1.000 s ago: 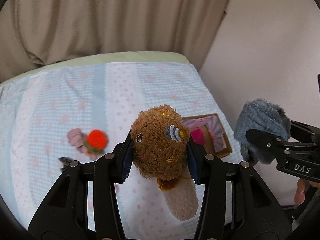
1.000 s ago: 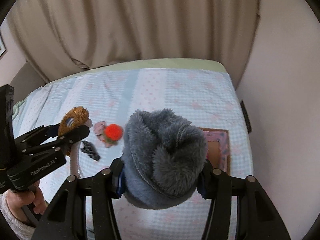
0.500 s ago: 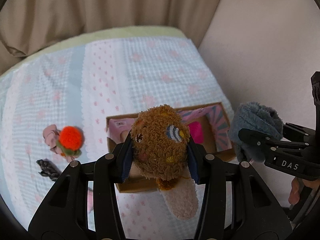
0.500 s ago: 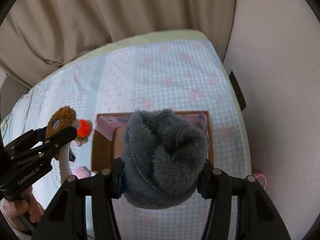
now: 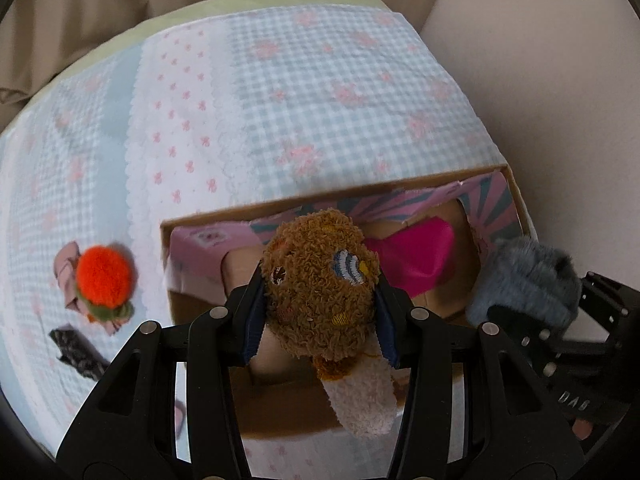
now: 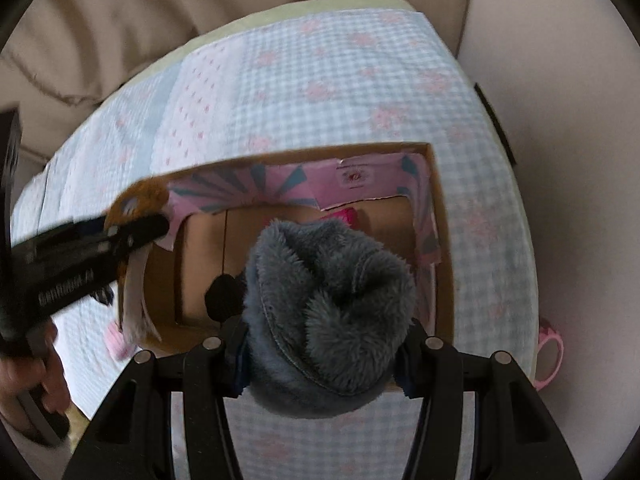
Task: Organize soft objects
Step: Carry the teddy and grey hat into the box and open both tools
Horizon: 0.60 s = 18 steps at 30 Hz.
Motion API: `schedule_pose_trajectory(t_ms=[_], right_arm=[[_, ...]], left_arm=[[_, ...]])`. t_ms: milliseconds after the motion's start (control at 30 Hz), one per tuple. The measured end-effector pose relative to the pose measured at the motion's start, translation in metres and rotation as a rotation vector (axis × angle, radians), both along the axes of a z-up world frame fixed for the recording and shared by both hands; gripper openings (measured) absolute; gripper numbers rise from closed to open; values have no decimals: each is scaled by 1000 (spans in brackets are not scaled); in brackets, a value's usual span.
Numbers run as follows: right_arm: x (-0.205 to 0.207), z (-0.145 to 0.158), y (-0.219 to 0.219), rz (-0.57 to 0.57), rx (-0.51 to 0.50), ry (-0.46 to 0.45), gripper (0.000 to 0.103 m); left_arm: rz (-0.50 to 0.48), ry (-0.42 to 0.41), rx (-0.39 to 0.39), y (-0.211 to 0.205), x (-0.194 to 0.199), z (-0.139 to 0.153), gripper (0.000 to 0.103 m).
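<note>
Above the cardboard box, your left gripper clamps the brown plush and your right gripper the grey plush; only the left view shows the orange pompom beside the box.

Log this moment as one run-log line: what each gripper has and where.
left hand-held gripper: shut on brown plush | right hand-held gripper: shut on grey fluffy item | both above open cardboard box
</note>
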State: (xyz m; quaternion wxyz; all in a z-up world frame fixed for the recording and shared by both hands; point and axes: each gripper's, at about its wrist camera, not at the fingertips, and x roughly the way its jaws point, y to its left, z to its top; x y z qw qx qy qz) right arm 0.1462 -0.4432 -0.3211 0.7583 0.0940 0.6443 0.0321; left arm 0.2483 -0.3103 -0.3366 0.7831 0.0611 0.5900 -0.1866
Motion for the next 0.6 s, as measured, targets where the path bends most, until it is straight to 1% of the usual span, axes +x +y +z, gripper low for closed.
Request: schedule_pose_trajectory(t_ms=[67,100,133,167,200,233,333,500,600], right_arm=[[0,-2,2,25,-7,-16,55],[0,-2,3,42,-16,-35,63],[0,-2,5,58,-18,-50,73],[0,-3,7,76,-21,-68,79],[0,-2,9,90,-26,-84,94],[-1,-1,11,104,-29,-97,103],[-3,-2,14,142,-44,-100,103],[-9,-1,14,145,-43,-102,103],[-11,4,17,151,-54,-114,103]], left_arm=[[-17,-17,-31,-1,2,5,53],[-25,-21,-39,-1,3,6,79],[-24,-32,-16,-2,4,7,103],[-20,-49,1,-2,3,9,103],[-21,-62,1,0,2,12,103],[-20,-58,-5,2,1,13,103],[-7,-48,-5,10,-3,13,103],[-10,-55,20,16,-16,17,103],[-9,-63,18,19,-24,25,103]])
